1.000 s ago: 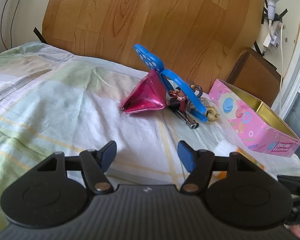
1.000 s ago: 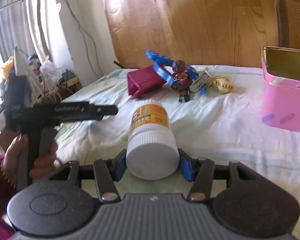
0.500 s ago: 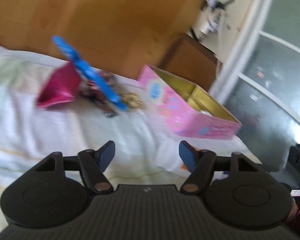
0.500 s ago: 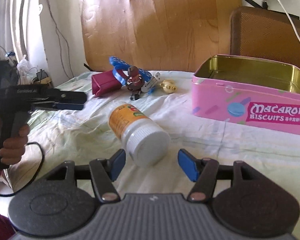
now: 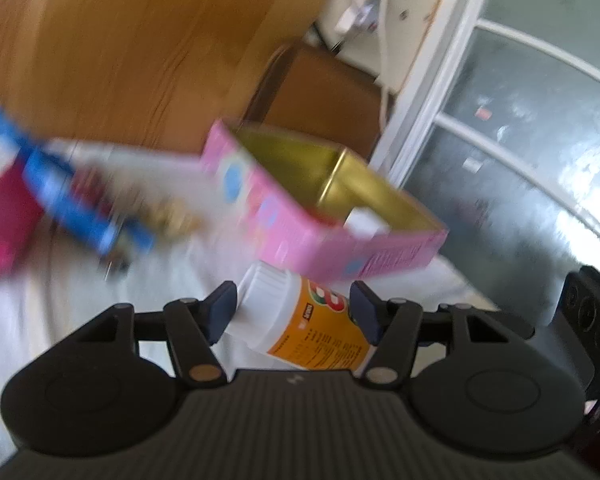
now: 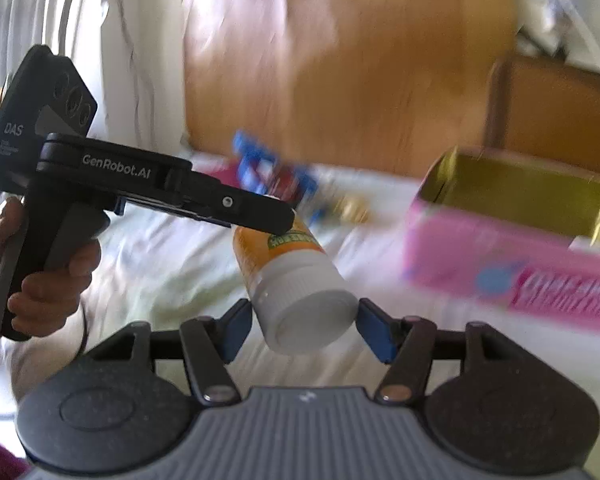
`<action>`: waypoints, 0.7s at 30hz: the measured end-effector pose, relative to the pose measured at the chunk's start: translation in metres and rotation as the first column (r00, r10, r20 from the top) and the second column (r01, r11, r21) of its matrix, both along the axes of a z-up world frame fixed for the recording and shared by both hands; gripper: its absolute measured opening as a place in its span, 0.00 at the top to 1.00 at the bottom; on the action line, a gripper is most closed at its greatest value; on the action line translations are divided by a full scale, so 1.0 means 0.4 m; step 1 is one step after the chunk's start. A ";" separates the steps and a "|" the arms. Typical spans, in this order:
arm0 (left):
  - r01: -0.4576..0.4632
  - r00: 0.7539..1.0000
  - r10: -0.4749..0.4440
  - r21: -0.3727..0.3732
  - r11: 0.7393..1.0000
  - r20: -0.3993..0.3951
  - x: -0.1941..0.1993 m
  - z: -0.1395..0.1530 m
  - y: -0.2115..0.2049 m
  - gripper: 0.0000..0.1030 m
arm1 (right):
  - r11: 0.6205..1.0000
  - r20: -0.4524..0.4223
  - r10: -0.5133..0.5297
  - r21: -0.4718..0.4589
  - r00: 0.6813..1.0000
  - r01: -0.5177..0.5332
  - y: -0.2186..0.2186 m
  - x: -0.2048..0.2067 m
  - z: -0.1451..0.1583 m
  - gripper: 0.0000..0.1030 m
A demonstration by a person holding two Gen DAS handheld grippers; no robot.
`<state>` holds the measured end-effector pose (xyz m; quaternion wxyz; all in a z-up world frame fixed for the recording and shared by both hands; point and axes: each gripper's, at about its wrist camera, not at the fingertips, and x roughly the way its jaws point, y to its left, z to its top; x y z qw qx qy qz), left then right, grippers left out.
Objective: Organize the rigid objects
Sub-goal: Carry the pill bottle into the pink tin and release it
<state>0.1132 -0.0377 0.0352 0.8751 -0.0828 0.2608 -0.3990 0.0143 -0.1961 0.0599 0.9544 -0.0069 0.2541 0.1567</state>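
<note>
**Bottle changes tongs beside the open tin**

Nearest the right wrist camera, the right tongs (image 6: 302, 320) stand slightly apart around the white cap of the bottle (image 6: 296, 280), their blue pads close to the cap on both sides but not gripping it. A second ago they were clamped on that cap. They have since let go.

The left tongs (image 5: 292, 308), worked by the person's hand (image 6: 48, 284), were hanging empty over the bed (image 6: 172, 264) a second ago. They have swung across and have just been closing, with the orange-labelled body of the bottle between them. From the left wrist the bottle lies slantwise between the pads, and the pads look pressed against it, though blur makes the contact a judgement. The bottle is tilted, cap down towards the right tongs.

Just beyond stands the pink biscuit tin (image 5: 284, 216), open, with something white showing inside. That puts the bottle in the left tongs, a short carry from the tin.

Further left, the blue and red toys (image 5: 72, 196) wait unsorted before the wooden headboard (image 5: 140, 48).
</note>
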 end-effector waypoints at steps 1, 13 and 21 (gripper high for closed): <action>0.007 1.000 -0.007 -0.001 1.000 0.020 0.013 0.024 -0.019 0.38 | 1.000 0.031 -0.017 -0.003 0.999 0.017 -0.012 0.004 0.018 0.43; -0.038 0.994 0.033 0.049 0.998 0.102 0.229 0.098 -0.328 0.35 | 0.970 0.025 -0.238 -0.042 0.971 0.239 -0.204 0.211 0.079 0.43; -0.120 0.990 0.116 0.043 0.992 0.083 0.213 0.075 -0.291 0.35 | 0.932 0.036 -0.356 -0.052 0.934 0.357 -0.222 0.263 0.039 0.42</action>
